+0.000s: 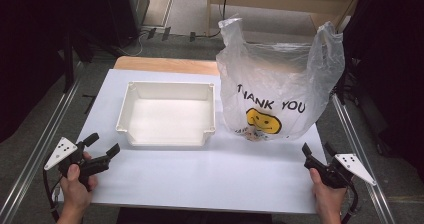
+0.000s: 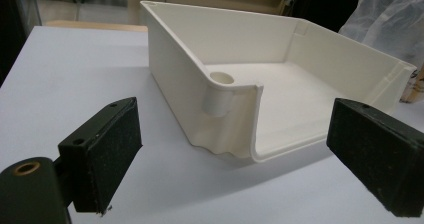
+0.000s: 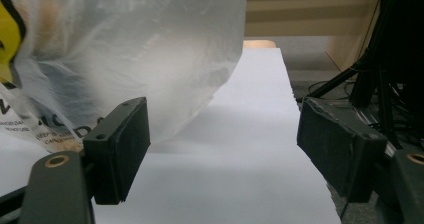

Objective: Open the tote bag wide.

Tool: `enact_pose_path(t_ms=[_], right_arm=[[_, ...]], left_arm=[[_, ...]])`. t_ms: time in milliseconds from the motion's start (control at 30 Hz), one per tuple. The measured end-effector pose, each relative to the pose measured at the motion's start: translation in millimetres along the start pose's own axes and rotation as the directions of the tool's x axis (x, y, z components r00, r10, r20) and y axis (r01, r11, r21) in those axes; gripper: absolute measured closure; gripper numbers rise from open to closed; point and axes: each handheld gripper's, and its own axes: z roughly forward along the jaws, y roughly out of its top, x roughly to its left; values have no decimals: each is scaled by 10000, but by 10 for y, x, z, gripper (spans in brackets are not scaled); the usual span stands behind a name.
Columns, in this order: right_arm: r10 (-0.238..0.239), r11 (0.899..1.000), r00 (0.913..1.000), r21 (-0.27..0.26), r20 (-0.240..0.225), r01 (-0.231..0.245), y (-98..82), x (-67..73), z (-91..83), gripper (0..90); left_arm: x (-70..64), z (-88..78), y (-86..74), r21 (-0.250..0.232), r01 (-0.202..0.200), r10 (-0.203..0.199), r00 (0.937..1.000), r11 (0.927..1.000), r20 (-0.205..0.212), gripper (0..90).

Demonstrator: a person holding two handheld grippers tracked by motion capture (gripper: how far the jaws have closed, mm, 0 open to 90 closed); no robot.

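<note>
- Fingers (image 2: 107, 154) of the left gripper (image 1: 103, 148) stand spread with nothing between them; the right gripper (image 1: 318, 157) likewise has its fingers (image 3: 120, 146) spread on empty air.
- White table (image 1: 210, 174): carries all items; both grippers are held over its near edge, at the left and right corners.
- Plastic bag (image 1: 280, 84): translucent, printed "THANK YOU" with a yellow smiley, standing upright at the far right, handles raised. It is near the right gripper, apart from it.
- White tray (image 1: 125, 109): shallow, open-topped, placed left of the bag, just beside it; its near corner faces the left gripper, untouched.
- Hands (image 1: 75, 189): one grasps each gripper body.
</note>
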Motion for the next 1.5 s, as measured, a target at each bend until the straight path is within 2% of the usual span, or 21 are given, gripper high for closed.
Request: enact_pose_path(t_ms=[133,200,300,333,467,533,600,667,700,733,767,800,833,900,1133,1300,1333,1367,1400,1467,1500], right_arm=[[103,9999,9999,-126,30,-103,74,35,-2,211],[341,9990,9993,-298,-171,-346,224,116,4,195],[211,9990,9990,-389,-383,-226,329,197,29,190],[-112,9994,9990,-322,-440,98,420,278,84,156],[-237,9993,9980,-298,-594,220,552,355,207,155],[166,9992,9959,-350,-886,-198,659,376,354,159],[267,9990,9950,-318,-962,-298,683,383,407,176],[414,9987,9909,-252,-1282,-450,710,418,526,444],[414,9987,9909,-252,-1282,-450,710,418,526,444],[386,9983,9879,-371,-1501,-447,703,457,548,694],[246,9991,9859,-286,-1658,-298,695,481,558,783],[246,9991,9859,-286,-1658,-298,695,481,558,783],[37,9998,9851,-195,-1722,-72,679,504,567,900],[-64,9998,9841,-170,-1775,34,673,508,563,900],[-444,9973,9684,-683,-2455,285,685,562,428,900],[-649,9960,9740,-740,-2168,499,673,609,388,900],[-407,9961,9838,-839,-1748,263,675,590,391,719],[-407,9961,9838,-839,-1748,263,675,590,391,719],[197,9963,9958,-812,-893,-270,685,553,419,447],[840,9951,9943,-459,-656,-871,687,495,463,334],[840,9951,9943,-459,-656,-871,687,495,463,334]], left_arm=[[-14,6,-1,36,-21,21,10000,10000,-41,78],[-21,10,-2,43,-45,45,9999,10000,-119,78],[-26,9,-3,-11,-54,54,9999,10000,-132,78],[-29,11,-6,-8,-20,20,9999,10000,-136,79],[-34,11,-8,9,-37,38,9999,10000,-152,80],[-38,9,-7,22,-72,72,9998,10000,-158,81],[-43,2,-4,53,-111,112,9998,9999,-174,81],[-57,1,0,16,-119,120,9998,9999,-133,81],[-57,1,0,16,-119,120,9998,9999,-133,81],[-79,5,4,-1,-117,117,9999,9999,-61,81],[-91,8,7,-20,-87,87,10000,10000,-26,81],[-91,8,7,-20,-87,87,10000,10000,-26,81],[-115,18,13,-42,-86,86,10000,10000,38,81],[-133,28,17,-62,-112,112,9999,9999,88,81],[-321,58,83,-176,-208,216,9986,9996,479,81],[-441,95,112,-165,-296,308,9966,9994,760,81],[-452,102,116,-151,-278,289,9964,9995,794,81],[-468,115,121,-163,-219,232,9962,9996,835,81],[-504,138,139,-166,-246,261,9954,9996,919,81],[-526,150,150,-172,-264,279,9949,9995,965,81],[-550,168,163,-161,-320,335,9941,9994,1031,81]])
